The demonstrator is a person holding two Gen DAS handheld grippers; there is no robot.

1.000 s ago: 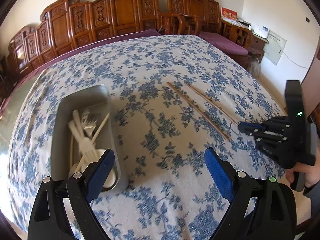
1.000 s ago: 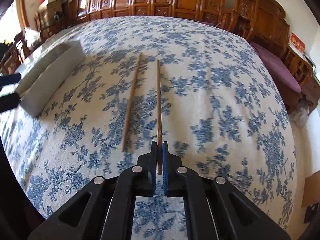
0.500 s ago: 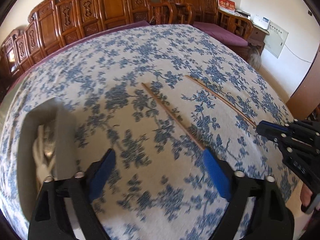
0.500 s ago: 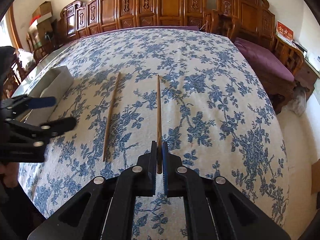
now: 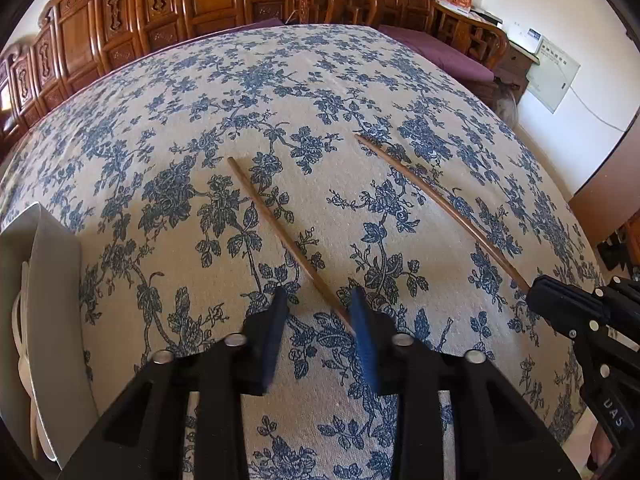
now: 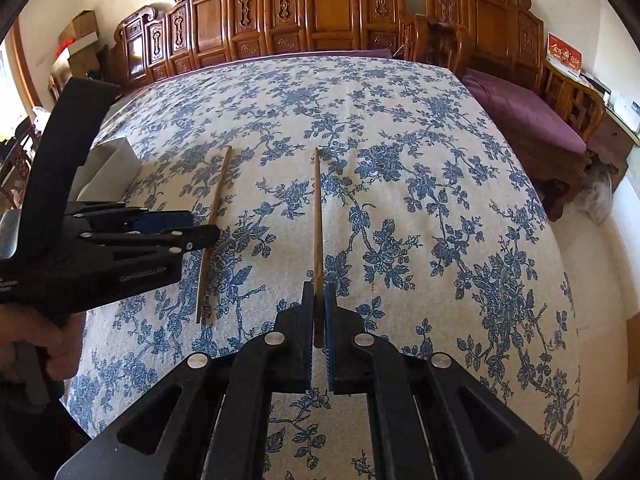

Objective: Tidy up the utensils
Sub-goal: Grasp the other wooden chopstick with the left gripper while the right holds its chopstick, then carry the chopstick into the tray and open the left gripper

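Observation:
Two brown wooden chopsticks lie on the blue-flowered tablecloth. My left gripper [image 5: 318, 296] hangs low over the near end of the left chopstick [image 5: 280, 236]. Its jaws are closing, and the stick's end lies between them, close to the right pad, with a gap on the left side. My right gripper [image 6: 319, 288] is shut on the near end of the right chopstick [image 6: 317, 216], which points straight away from it. The left gripper [image 6: 204, 226] and left chopstick [image 6: 216, 200] also show in the right wrist view. The right gripper [image 5: 534, 294] and right chopstick [image 5: 440, 200] also appear in the left wrist view.
A metal tray [image 5: 56, 300] with white utensils [image 5: 22, 340] sits at the table's left edge, with one corner of the tray [image 6: 116, 160] visible from the right. Carved wooden benches [image 6: 332, 12] ring the far side, one with a purple cushion [image 6: 528, 108]. The table drops off on the right.
My left gripper has swung right from the tray and sunk over the left chopstick, its jaws narrowing from wide. The right gripper keeps its hold on the right chopstick.

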